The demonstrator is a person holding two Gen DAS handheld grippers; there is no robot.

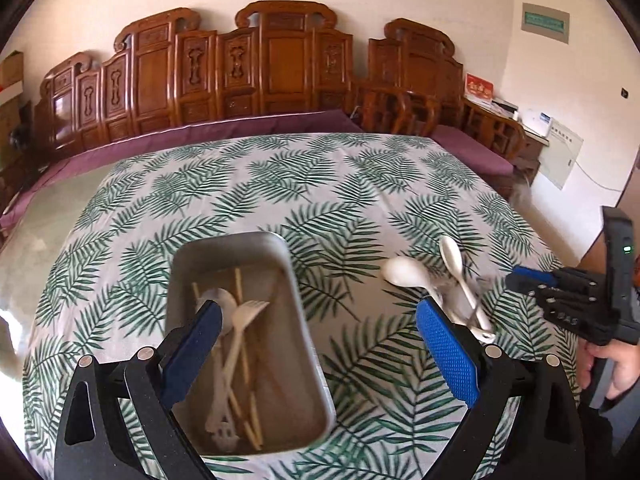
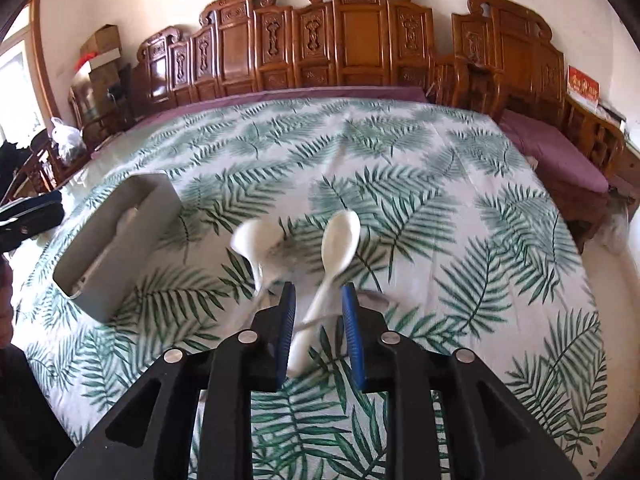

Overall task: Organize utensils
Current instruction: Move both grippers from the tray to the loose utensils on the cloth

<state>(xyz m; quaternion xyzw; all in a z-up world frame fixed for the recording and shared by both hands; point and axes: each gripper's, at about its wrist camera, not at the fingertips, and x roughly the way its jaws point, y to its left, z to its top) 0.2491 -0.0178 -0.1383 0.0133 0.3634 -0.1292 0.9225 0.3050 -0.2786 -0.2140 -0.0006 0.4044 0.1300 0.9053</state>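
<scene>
A metal tray (image 1: 224, 242) on the fern-print cloth holds a white fork (image 1: 249, 312), a white spoon (image 1: 219, 300) and wooden chopsticks (image 1: 239, 288). My left gripper (image 1: 318, 308) hangs wide open above the tray's near half with nothing between its fingers. To the right, two white spoons (image 2: 256, 236) (image 2: 341, 240) lie crossed on the cloth, over something grey and blurred. My right gripper (image 2: 318, 290) is just above them. The handle of the right spoon runs between its blue pads, with a gap on each side. The tray (image 2: 120, 248) sits to the left in the right wrist view.
The table (image 2: 500, 240) is covered by a white cloth with green fern leaves. A carved wooden bench (image 1: 280, 68) with purple cushions runs behind its far edge. A person's hand (image 1: 612, 364) holds the right gripper's handle at the table's right side.
</scene>
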